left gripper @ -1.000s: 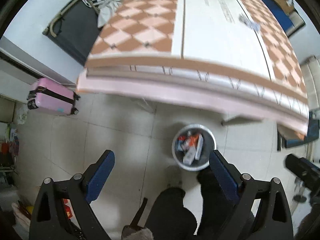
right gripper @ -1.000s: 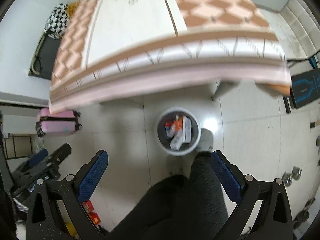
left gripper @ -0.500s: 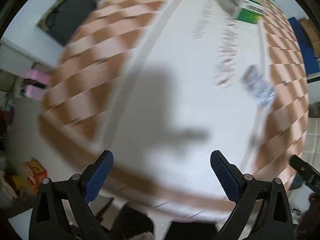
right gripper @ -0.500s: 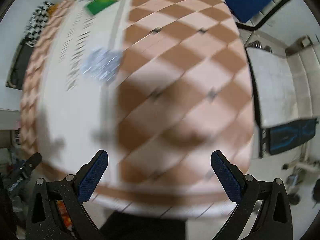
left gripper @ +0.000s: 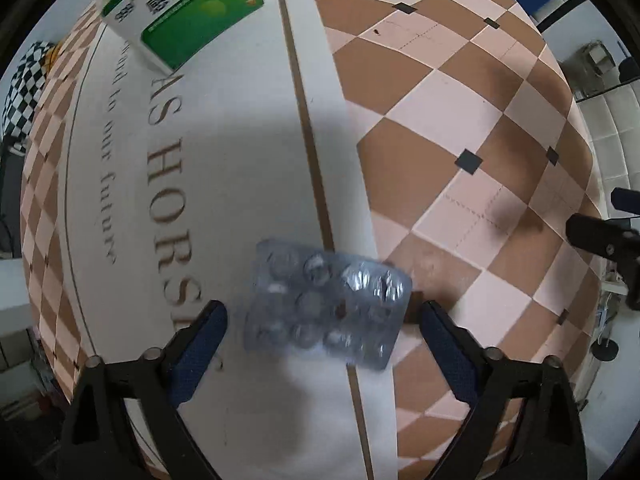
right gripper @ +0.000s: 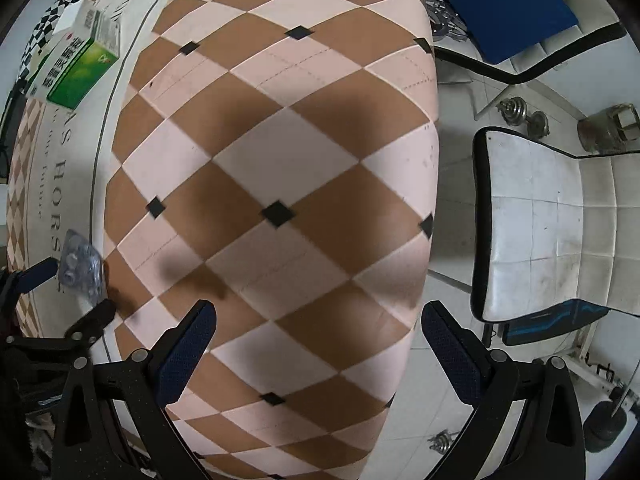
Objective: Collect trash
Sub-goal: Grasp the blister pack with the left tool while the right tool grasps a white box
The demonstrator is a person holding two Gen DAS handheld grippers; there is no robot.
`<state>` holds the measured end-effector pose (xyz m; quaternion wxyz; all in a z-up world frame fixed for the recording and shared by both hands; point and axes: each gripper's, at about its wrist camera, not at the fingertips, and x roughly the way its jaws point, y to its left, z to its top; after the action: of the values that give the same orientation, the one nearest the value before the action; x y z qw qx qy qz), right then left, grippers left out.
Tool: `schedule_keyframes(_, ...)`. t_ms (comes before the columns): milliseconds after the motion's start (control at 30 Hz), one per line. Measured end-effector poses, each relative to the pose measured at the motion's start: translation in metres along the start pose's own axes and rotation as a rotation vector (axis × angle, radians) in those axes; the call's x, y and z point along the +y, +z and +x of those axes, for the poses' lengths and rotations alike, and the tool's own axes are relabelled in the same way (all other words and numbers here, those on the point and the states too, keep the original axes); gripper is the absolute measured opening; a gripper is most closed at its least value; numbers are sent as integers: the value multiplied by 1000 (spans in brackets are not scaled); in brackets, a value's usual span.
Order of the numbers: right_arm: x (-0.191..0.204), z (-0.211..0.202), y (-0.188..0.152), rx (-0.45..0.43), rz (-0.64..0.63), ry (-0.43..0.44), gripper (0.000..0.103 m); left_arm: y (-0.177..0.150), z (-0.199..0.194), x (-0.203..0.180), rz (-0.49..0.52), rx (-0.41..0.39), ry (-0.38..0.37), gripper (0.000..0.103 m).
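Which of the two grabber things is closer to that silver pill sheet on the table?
The left. The left gripper is open with the pill sheet lying right between its fingertips. The right gripper is open over bare checkered cloth, with the sheet off to its left.

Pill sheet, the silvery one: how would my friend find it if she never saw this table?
Look at the table with the brown and pink diamond cloth and find its white stripe with big letters. The pill sheet lies at the near end of that stripe, between the open fingers of the left gripper. It is flat, clear and silvery with round bubbles, unlike the green box farther up.
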<state>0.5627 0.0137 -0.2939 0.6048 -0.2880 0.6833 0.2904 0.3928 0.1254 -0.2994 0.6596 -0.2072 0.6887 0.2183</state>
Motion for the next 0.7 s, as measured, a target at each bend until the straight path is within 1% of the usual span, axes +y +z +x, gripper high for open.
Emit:
schedule_keyframes(33,1,1,-1,1,1,4,103,-1,-2,2,-11,-8,-32,73)
schedule_keyframes(67,1,1,2,2,-1,8,103,-3,-5,5,-22,-22,-29,68)
schedule_keyframes(133,0,0,8,3,-6,19,103,-6,-10,12,-54,-36,-56,62)
schedule_keyframes(167,0,-2,11,3,-11,26,103,-8,-13,17,-84,-40,-59,60)
schedule_keyframes(200,3,-4,13,3,-14,35,103,-9,-15,22,-109,-43,-49,59)
schedule_keyframes(267,10,-11,18,-2,-22,54,103,-15,-23,42,-195,-70,-27,59)
schedule_keyframes(400,45,-35,40,-39,-43,135,103,-27,-37,99,-425,-121,34,59)
schedule_keyframes(467,70,-49,58,-71,-58,176,103,-34,-41,129,-539,-139,62,59)
schedule_keyframes(500,84,-55,69,-86,-70,184,103,-38,-42,146,-598,-144,74,59)
schedule_keyframes(567,115,-68,93,-122,-96,200,103,-41,-43,171,-683,-148,104,59)
schedule_keyframes(667,166,-86,124,-171,-143,218,103,-41,-43,197,-758,-152,152,59)
schedule_keyframes(700,184,-88,138,-176,-172,207,103,-39,-43,203,-772,-152,159,59)
